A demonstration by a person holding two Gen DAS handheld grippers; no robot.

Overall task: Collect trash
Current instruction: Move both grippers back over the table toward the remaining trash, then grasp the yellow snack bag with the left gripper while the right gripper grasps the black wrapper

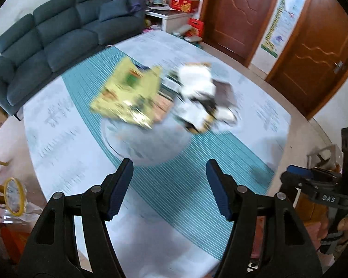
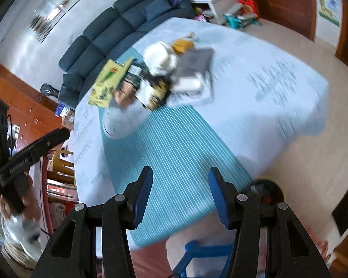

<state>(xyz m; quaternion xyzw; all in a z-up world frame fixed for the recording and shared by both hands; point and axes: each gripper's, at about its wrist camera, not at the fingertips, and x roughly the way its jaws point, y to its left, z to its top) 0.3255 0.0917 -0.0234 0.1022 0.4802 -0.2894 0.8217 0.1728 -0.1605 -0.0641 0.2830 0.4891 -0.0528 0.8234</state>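
The trash [image 1: 169,92], a loose pile of light cartons and crumpled paper in the middle of the table [image 1: 262,115], probably wants a gentle pinch on a stiff carton edge, while the left gripper [image 1: 169,185] and right gripper [image 2: 179,194] hang half open and empty.

— Heaped on the worktop [image 1: 58,139]: a yellow-green printed packet [image 1: 127,95], opened and tilted, left of the pile.

— Beside it?

— Crumpled white wrappers [image 1: 197,81], touching a flat grey-brown carton [image 1: 225,92]; black-and-gold packaging [image 1: 204,120] underneath, at the near edge.

— And beneath?

— A pale round dish [image 1: 146,143], partly covered by the heap, lying on a teal striped mat [image 1: 185,185]. All blurred; print unreadable.
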